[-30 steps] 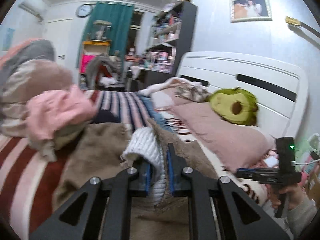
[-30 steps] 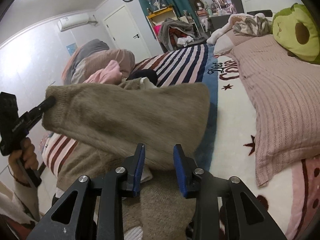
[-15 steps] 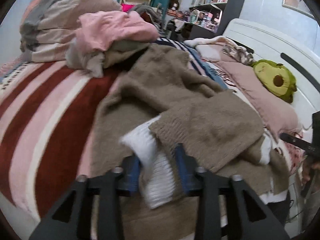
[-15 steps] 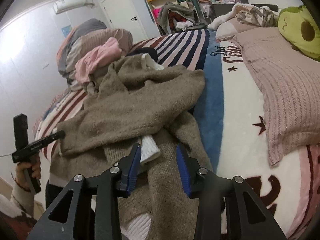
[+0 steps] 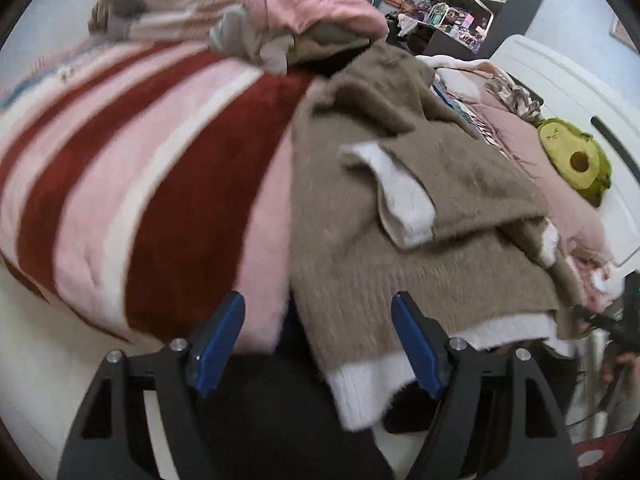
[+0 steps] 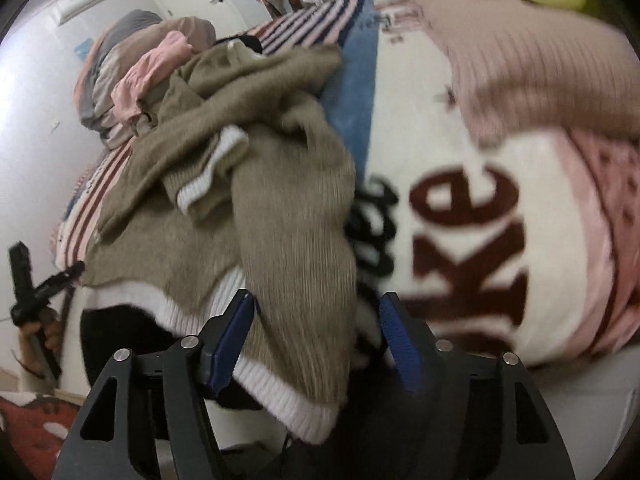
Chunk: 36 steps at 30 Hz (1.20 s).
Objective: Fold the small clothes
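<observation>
A tan knit sweater (image 5: 432,200) with white ribbed cuffs and hem lies rumpled on the bed, both sleeves folded across its body; it also shows in the right wrist view (image 6: 256,184). Its white hem hangs over the bed's near edge. My left gripper (image 5: 318,340) is open and empty, at the sweater's lower left corner over the bed edge. My right gripper (image 6: 316,340) is open, its jaws either side of the sweater's hanging lower right corner without closing on it. The left gripper also shows in the right wrist view (image 6: 44,280), at far left.
A pile of pink and grey clothes (image 5: 304,12) lies beyond the sweater on the red-and-pink striped blanket (image 5: 132,168). A pink pillow (image 6: 532,52) and a green avocado plush (image 5: 576,160) lie to the right by the white headboard. Shelves stand at the back.
Both grippers let go of the sleeve cuffs, opened wide and drew back down to the sweater's hem at the bed edge. The sleeves now lie folded across the sweater.
</observation>
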### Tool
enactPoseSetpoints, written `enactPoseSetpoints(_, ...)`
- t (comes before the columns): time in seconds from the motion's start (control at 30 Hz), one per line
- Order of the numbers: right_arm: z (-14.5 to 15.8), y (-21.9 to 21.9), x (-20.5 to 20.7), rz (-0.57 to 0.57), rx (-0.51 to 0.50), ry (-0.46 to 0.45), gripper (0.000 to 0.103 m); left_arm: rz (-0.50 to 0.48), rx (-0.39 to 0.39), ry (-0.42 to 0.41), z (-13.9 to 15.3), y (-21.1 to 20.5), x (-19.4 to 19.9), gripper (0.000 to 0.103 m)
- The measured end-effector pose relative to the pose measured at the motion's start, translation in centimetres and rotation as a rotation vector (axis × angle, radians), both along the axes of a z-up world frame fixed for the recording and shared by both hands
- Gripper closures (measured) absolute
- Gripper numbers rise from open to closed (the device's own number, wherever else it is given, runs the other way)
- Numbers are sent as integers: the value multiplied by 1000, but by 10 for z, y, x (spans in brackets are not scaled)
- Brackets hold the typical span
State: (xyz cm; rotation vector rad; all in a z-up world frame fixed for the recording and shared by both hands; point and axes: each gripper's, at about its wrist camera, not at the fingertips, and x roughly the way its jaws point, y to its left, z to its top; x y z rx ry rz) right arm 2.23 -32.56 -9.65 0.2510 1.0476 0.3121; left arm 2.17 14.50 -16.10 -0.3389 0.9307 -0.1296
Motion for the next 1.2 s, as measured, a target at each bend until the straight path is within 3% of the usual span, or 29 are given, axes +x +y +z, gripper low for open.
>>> enactPoseSetpoints(0.07, -6, 5, -5, 19, 26, 23, 41, -14, -64, 8, -6, -3, -2, 31)
enactPoseSetpoints(0.13, -12, 11, -7, 45, 47, 36, 41, -18, -77, 14, -9, -9, 0, 33)
enactPoseSetpoints(0.23, -20, 22, -7, 72, 73, 40, 42, -16, -67, 29, -13, -18, 3, 61)
enactPoseSetpoints(0.27, -21, 27, -7, 82, 76, 39, 46, -16, -60, 35, -14, -21, 3, 71)
enactPoseSetpoints(0.33, -20, 35, -8, 104, 63, 36, 76, -16, -34, 28, -11, -25, 3, 85)
enactPoseSetpoints(0.37, -19, 38, -8, 113, 60, 34, 77, -16, -32, 23, -9, -25, 2, 89)
enactPoseSetpoints(0.43, -16, 41, -10, 128, 52, 25, 83, -16, -51, 11, -3, -20, -2, 92)
enactPoseSetpoints(0.6, 7, 45, -21, 173, 110, -42, 86, -24, -89, -69, 23, -13, -17, 93)
enactPoseSetpoints(0.77, 39, 51, -35, 210, 180, -128, 87, -33, -82, -140, 49, -12, -30, 93)
enactPoseSetpoints(1.2, 78, 53, -88, 264, 304, -271, 89, -7, -62, -259, 92, 7, -102, 94)
